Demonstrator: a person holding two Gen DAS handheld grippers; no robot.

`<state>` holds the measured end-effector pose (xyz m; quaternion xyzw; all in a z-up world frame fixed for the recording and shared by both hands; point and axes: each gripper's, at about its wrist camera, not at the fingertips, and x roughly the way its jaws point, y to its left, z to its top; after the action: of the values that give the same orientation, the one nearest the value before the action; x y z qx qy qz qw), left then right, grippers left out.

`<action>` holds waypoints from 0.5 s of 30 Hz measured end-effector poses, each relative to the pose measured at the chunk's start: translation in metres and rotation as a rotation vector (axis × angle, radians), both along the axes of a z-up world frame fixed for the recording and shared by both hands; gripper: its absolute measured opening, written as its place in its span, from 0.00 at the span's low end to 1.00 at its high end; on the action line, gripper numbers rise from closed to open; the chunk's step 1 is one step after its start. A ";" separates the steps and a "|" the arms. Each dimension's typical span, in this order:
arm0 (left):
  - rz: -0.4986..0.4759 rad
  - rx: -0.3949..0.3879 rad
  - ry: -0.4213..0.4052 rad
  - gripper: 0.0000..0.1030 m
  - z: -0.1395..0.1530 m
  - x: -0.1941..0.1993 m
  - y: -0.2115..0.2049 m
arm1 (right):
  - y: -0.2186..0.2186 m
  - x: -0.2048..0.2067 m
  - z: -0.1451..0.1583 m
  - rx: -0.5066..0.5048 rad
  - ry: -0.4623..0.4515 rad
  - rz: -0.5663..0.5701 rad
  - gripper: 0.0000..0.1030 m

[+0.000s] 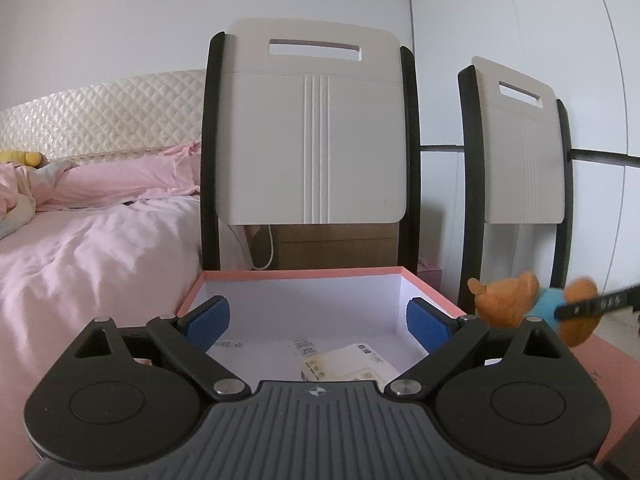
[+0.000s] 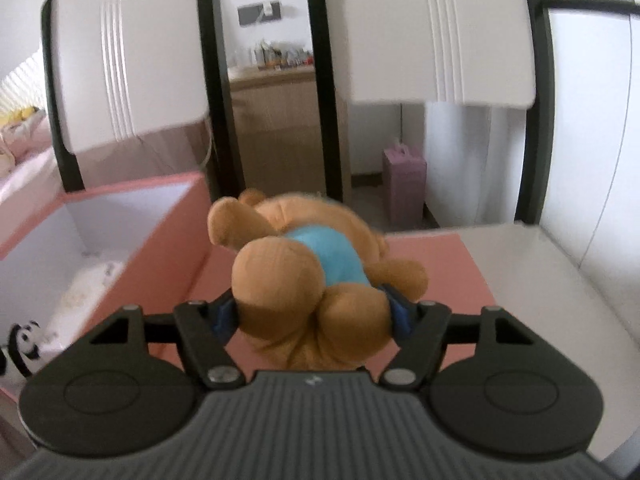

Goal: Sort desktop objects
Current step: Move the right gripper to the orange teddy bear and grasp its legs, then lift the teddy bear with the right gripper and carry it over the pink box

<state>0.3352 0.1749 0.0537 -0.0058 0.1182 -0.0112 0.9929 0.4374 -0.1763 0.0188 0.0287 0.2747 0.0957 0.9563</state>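
Teddy bear point(image 2: 316, 276), soft, light and squashable, clamped at its lower body in the right tongs point(image 2: 314, 318) above the pink lid point(image 2: 436, 260) beside the open box point(image 2: 172, 216); left tongs point(image 1: 318, 322) spread apart, empty, over that box.

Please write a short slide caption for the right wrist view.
Right gripper holds a brown teddy bear beside the open pink box.

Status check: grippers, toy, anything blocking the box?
Left gripper open, empty, over pink-rimmed white box. Right gripper clamped on brown plush bear in blue shirt. Nothing blocking.
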 end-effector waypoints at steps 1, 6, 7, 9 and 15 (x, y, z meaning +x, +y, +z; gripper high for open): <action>0.001 -0.003 0.000 0.94 0.000 -0.001 0.001 | 0.002 -0.001 0.006 0.004 -0.011 0.005 0.69; 0.034 -0.034 -0.011 0.94 0.007 0.000 0.009 | 0.019 0.002 0.042 0.033 -0.077 0.042 0.69; 0.042 -0.042 -0.014 0.94 0.008 0.000 0.011 | 0.026 0.004 0.051 0.035 -0.085 0.055 0.69; 0.057 -0.058 -0.020 0.94 0.011 0.000 0.015 | 0.041 0.012 0.068 0.024 -0.092 0.093 0.69; 0.061 -0.073 -0.016 0.94 0.012 0.002 0.019 | 0.099 0.033 0.112 0.005 -0.144 0.229 0.59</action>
<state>0.3368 0.1939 0.0661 -0.0456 0.1095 0.0149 0.9928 0.4707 -0.0770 0.1305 -0.0074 0.2067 0.2065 0.9563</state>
